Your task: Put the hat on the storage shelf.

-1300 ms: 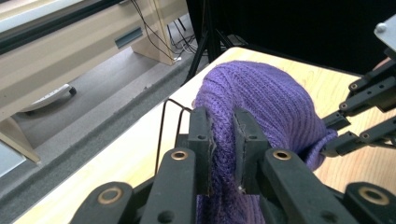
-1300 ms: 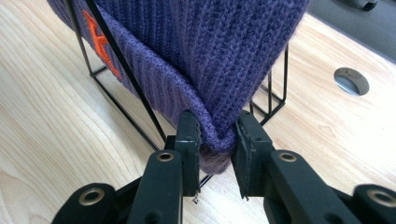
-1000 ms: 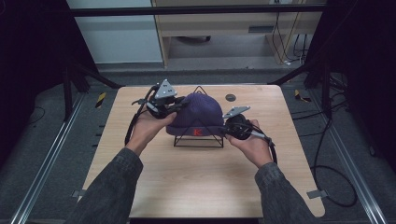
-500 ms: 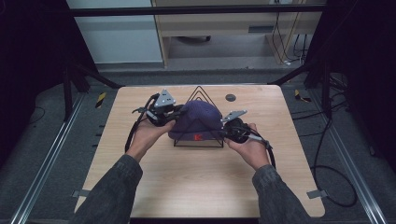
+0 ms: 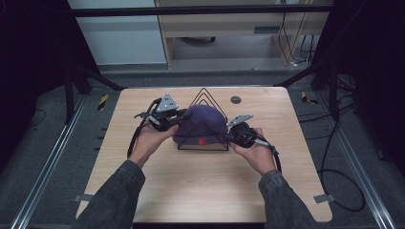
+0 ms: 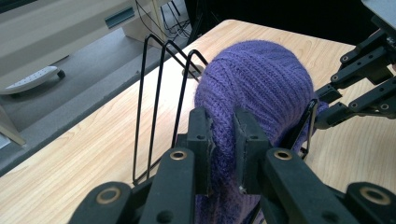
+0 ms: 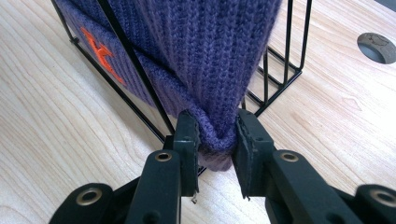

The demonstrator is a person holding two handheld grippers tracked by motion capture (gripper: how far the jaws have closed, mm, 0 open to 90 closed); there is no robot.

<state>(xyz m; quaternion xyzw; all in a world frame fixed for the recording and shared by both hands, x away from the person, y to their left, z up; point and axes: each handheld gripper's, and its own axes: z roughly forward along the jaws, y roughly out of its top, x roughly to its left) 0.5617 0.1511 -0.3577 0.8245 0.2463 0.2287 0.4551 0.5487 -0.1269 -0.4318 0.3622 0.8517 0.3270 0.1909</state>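
Purple rib-knit wool beanie [image 5: 200, 125] with folded cuff and orange embroidered mark [image 7: 99, 51] on the cuff; draped over black wire triangular rack [image 5: 205, 97] on light wooden table [image 5: 200, 186]. Dome rounded, ribs running from crown down to cuff.

Left gripper [image 6: 223, 140]: pinching a fold of knit at the near side of the beanie, fabric bunched between the jaws. Right gripper [image 7: 215, 140]: pinching the cuff edge directly ahead of the jaws, just above the table surface. Beanie stretched between both grippers, rack wires passing beside and behind the fabric.

Orange mark partly crossed by a rack wire; full shape not legible. Lower rack frame under the beanie hidden by knit. Far side of the cuff concealed in the left gripper view. Round dark table grommet [image 7: 376, 46] cut off at the frame edge.
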